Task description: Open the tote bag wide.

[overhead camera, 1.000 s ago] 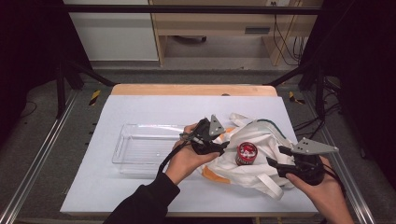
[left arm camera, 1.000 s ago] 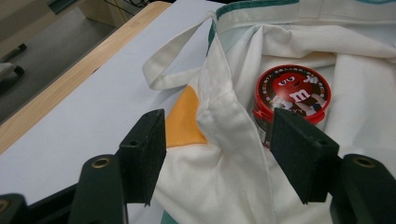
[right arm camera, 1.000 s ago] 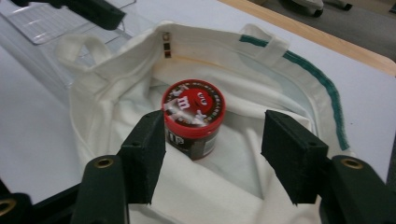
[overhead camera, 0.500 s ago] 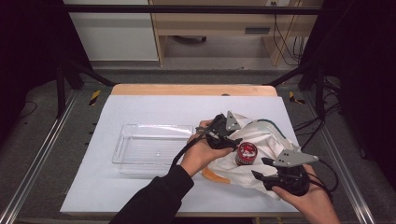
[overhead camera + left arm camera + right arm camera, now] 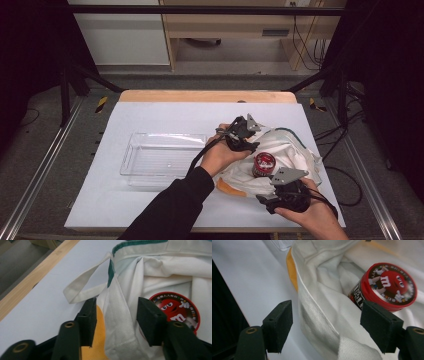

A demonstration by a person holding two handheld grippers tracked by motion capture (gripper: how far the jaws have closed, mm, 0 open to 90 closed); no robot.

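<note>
left gripper [image 5: 115, 315]: fingers just closing astride bag [image 5: 290, 150] rim fold, not yet pinching | right gripper [image 5: 327, 325]: dropped to near rim, fingers just widened, apart | can [image 5: 263, 165]: inside bag, counter right | next: spread mouth

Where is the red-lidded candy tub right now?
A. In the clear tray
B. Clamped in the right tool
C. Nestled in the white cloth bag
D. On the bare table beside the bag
C: the candy tub sits in the folds of the white cloth bag, apart from the clear tray; in the right gripper view the right tool has open jaws around the bag's edge, with the tub beyond them.
</note>
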